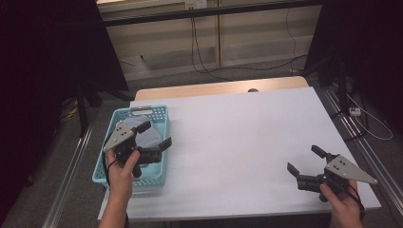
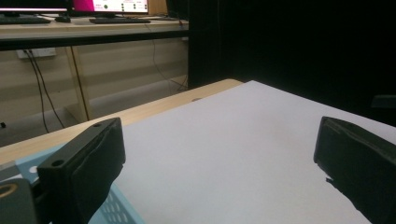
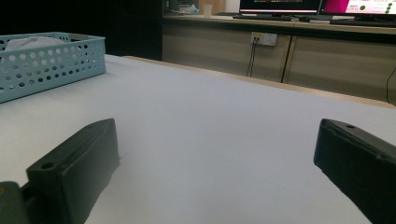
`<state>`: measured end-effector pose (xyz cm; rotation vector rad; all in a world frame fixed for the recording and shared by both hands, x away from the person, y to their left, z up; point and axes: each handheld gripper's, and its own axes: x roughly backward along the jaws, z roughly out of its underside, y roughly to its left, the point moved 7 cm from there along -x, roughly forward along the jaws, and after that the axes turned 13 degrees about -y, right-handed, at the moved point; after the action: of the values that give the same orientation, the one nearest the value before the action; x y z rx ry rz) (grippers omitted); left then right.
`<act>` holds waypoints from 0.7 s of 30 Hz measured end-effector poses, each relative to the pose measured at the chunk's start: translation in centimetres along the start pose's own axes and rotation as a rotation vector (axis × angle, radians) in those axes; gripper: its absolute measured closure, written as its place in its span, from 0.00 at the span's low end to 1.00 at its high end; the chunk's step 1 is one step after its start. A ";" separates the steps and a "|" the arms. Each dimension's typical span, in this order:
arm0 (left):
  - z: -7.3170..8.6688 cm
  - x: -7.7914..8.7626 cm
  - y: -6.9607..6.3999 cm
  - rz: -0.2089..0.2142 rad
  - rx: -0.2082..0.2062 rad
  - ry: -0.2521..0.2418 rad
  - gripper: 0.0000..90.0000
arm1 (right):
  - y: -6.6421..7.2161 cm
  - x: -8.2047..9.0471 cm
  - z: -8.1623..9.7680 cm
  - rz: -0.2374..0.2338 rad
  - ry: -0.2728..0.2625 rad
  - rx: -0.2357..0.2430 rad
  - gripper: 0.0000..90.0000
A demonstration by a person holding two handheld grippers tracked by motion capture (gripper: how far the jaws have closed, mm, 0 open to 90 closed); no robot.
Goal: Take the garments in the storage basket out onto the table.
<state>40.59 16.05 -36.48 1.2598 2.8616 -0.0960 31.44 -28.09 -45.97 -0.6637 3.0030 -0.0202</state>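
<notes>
Hovering with jaws spread and empty, the left tool sits right above the blue basket, likely to reach the grey cloth below it, while the right tool waits released over bare bench, far off.

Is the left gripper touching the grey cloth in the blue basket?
Cannot tell. In the high view the open left gripper overlaps the grey cloth in the blue basket, but no view plainly shows contact or a gap.

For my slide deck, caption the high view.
Both claws open: left claw over the blue basket, right claw above the white table.
</notes>
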 end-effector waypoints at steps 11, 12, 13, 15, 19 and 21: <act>-0.4 -0.8 2.4 -0.030 -0.006 0.033 0.03 | 0.0 -0.1 0.1 -0.003 0.004 0.000 0.00; -0.3 -0.8 2.6 -0.033 0.000 0.033 0.03 | 0.0 -0.2 0.1 -0.002 0.006 0.001 0.00; -0.2 -0.8 2.9 -0.040 0.000 0.039 0.03 | 0.0 -0.2 0.1 -0.003 0.005 -0.002 0.00; -0.1 -0.9 3.3 -0.051 -0.002 0.051 0.03 | -0.1 -0.2 0.1 0.000 0.002 -0.002 0.00; 0.2 -1.0 4.1 -0.050 0.010 0.062 0.03 | -0.1 -0.1 0.0 -0.001 -0.001 -0.002 0.00; 0.5 -1.1 4.6 -0.060 0.011 0.080 0.03 | -0.1 -0.1 0.1 -0.002 0.001 -0.003 0.00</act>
<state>44.67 18.31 -37.17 1.2069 2.9716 -0.0636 31.58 -28.12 -46.01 -0.6670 3.0036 -0.0158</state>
